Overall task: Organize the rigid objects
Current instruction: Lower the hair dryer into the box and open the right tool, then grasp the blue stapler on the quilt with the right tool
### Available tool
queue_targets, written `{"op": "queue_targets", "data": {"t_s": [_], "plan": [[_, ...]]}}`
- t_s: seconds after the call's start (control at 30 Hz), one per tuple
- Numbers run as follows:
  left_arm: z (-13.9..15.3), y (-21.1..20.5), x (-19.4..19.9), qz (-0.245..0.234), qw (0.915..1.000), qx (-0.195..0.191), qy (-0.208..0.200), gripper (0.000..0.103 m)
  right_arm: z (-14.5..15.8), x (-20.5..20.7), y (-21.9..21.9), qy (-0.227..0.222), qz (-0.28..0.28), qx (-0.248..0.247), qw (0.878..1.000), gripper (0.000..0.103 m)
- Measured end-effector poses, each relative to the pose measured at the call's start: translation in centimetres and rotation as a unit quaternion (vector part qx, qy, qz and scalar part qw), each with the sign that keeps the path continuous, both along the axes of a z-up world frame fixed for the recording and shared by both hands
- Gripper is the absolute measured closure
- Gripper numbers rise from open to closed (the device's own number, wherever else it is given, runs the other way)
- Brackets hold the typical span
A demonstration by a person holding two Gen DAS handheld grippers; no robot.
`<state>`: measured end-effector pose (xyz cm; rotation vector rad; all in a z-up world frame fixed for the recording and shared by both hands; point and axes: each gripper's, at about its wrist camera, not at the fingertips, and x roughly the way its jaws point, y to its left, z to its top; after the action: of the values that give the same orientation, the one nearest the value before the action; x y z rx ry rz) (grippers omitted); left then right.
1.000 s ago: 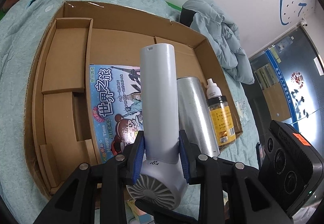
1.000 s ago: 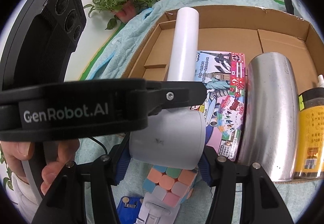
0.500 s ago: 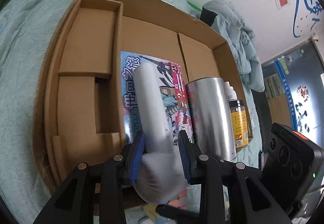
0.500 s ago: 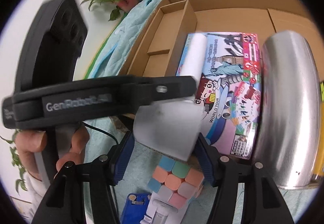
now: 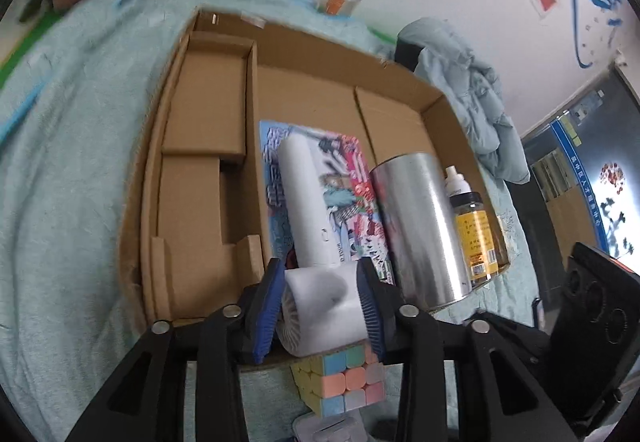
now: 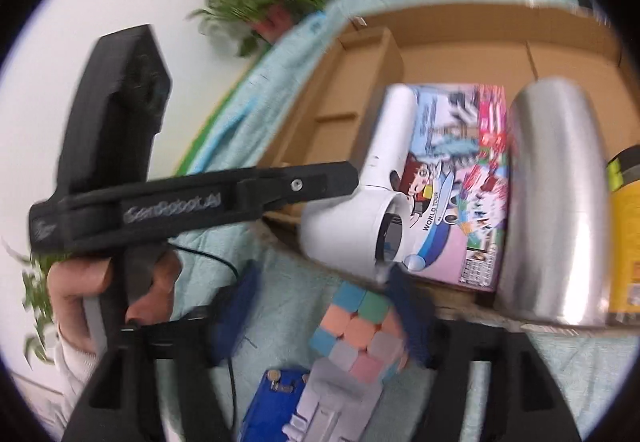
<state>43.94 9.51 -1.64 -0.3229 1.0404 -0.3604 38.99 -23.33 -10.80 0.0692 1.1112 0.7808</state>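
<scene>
Down has come the white hair dryer (image 5: 304, 202): a second ago it stood up high in the left tool (image 5: 322, 306), and now it lies flat, its long handle resting on the picture book (image 5: 352, 178) inside the cardboard box (image 5: 208, 130). The left tool has let go of the handle and now has its blue pads (image 5: 269, 306) on both sides of the dryer's fat round end, at the box's near edge. It looks like it is squeezing, but I cannot be sure. The right tool (image 6: 320, 318) has moved off the dryer and is wide open, holding nothing, above the pastel puzzle cube (image 6: 360, 334). Beside the book lie a shiny metal can (image 5: 420, 218) and a yellow-label bottle (image 5: 474, 226). I think the dryer is nearly put away, and the cube may come next.
</scene>
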Motion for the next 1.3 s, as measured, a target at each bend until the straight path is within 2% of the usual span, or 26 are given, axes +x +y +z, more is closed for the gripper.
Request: {"op": "queue_targets", "data": {"t_s": [0.03,0.07,0.1,0.13,0.2,0.23,0.27,0.3,0.33,0.37,0.4,0.43,0.47,0.5,0.53,0.57,0.6,0.67,0.73,0.83,0.97,1.07,1.17,1.3], "plan": [[0.8,-0.2,-1.0,0.002,0.9996,0.008,-0.025,0.05,0.6,-1.1,-0.7,-0.028,-0.002,-0.006,1.0,0.016],[1.7,-0.5,-2.5,0.01,0.9983,0.02,-0.054,0.031,1.0,-2.0,-1.6,-0.045,-0.005,-0.015,0.999,0.016],[2.5,-0.7,-3.8,0.021,0.9964,0.034,-0.074,0.021,1.2,-3.1,-2.5,-0.064,-0.011,-0.028,0.998,0.016],[3.3,-0.8,-5.5,0.04,0.9926,0.053,-0.102,0.004,1.3,-3.6,-3.0,-0.072,-0.017,-0.035,0.997,0.016],[4.7,-1.2,-8.9,0.066,0.9823,0.083,-0.154,0.001,1.1,-5.1,-4.8,-0.076,-0.032,-0.043,0.996,0.016],[5.1,-1.2,-10.1,0.069,0.9798,0.088,-0.165,0.001,0.9,-5.8,-5.8,-0.075,-0.041,-0.039,0.996,0.019],[5.4,-1.3,-11.4,0.074,0.978,0.091,-0.172,0.001,0.8,-6.4,-6.7,-0.077,-0.047,-0.037,0.995,0.029],[5.5,-1.4,-12.2,0.081,0.9776,0.091,-0.172,0.002,0.7,-7.1,-7.5,-0.082,-0.059,-0.044,0.994,0.072],[5.4,-1.3,-13.2,0.086,0.9783,0.087,-0.167,0.018,0.2,-7.1,-7.7,-0.081,-0.065,-0.058,0.993,0.1],[5.1,-1.3,-14.2,0.078,0.9812,0.084,-0.155,0.061,-0.3,-7.2,-8.0,-0.071,-0.071,-0.067,0.993,0.1],[4.8,-1.3,-14.7,0.065,0.984,0.086,-0.142,0.082,-0.7,-7.4,-8.5,-0.056,-0.075,-0.058,0.994,0.1],[4.4,-1.2,-15.5,0.057,0.9865,0.092,-0.123,0.097,-1.0,-7.8,-8.9,-0.042,-0.077,-0.051,0.995,0.1],[4.1,-1.2,-16.3,0.061,0.9866,0.093,-0.119,0.097,-1.3,-8.3,-9.3,-0.032,-0.08,-0.051,0.995,0.095],[3.8,-1.1,-17.2,0.064,0.9866,0.088,-0.121,0.094,-1.7,-8.5,-9.2,-0.022,-0.079,-0.046,0.996,0.067],[3.6,-1.0,-18.0,0.061,0.988,0.078,-0.118,0.077,-2.2,-9.1,-9.4,-0.01,-0.073,-0.037,0.997,0.025],[3.2,-0.9,-18.6,0.06,0.9898,0.072,-0.107,0.029,-2.3,-9.6,-9.5,-0.004,-0.068,-0.027,0.997,0.012],[2.7,-0.8,-19.0,0.067,0.991,0.07,-0.093,0.005,-2.6,-10.2,-9.3,0.0,-0.057,-0.012,0.998,0.008],[1.4,-0.1,-20.3,0.088,0.9906,0.058,-0.087,0.003,-3.2,-11.1,-8.2,0.008,-0.034,-0.012,0.999,0.008],[-0.6,0.0,-20.5,0.075,0.9945,0.051,-0.052,0.003,-4.0,-12.3,-7.0,0.018,-0.004,-0.015,1.0,0.008],[-4.6,0.2,-20.4,0.074,0.9961,0.047,0.013,0.005,-5.1,-14.6,-5.4,0.034,0.038,-0.014,0.999,0.008],[-8.1,-0.4,-20.7,0.049,0.9965,0.029,0.061,0.007,-5.7,-17.7,-3.7,0.035,0.095,-0.021,0.995,0.008],[-9.6,-1.8,-21.0,0.026,0.9955,0.007,0.091,0.011,-5.5,-19.0,-3.2,0.029,0.121,-0.027,0.992,0.009],[-10.2,-3.1,-21.1,0.023,0.9943,0.026,0.101,0.011,-5.1,-19.3,-3.5,0.021,0.118,-0.027,0.992,0.01],[-10.6,-4.4,-21.7,0.021,0.9927,-0.012,0.118,0.011,-5.0,-19.5,-4.5,0.018,0.111,-0.032,0.993,0.018]]}}
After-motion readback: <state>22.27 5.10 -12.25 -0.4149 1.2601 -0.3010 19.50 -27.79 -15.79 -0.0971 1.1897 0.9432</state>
